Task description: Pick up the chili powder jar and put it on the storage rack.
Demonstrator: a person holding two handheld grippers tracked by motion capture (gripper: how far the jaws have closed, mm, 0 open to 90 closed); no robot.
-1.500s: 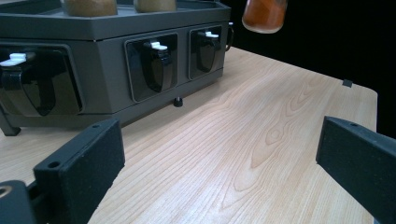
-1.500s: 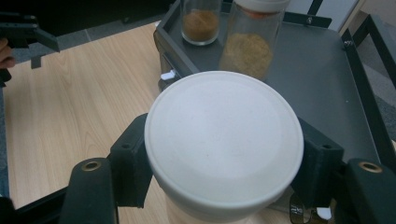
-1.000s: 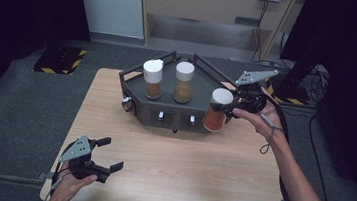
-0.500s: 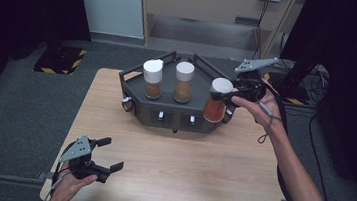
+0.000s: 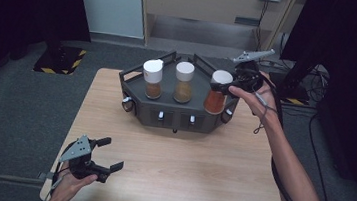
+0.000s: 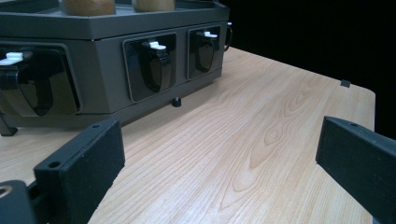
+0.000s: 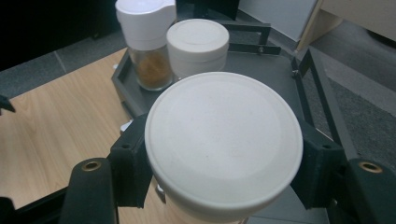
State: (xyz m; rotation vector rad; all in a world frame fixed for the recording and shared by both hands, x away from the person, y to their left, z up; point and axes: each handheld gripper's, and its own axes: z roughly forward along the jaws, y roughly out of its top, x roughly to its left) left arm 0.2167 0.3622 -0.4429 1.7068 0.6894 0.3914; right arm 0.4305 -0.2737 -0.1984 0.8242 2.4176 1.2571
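Right tool (image 5: pixel 221 86) clamps the third jar (image 5: pixel 215 99) over the rack (image 5: pixel 174 119), almost placed; left tool (image 5: pixel 106 153) idles wide open, empty.

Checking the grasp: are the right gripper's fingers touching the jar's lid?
Touching: the right gripper view shows both fingers pressed against the lid.
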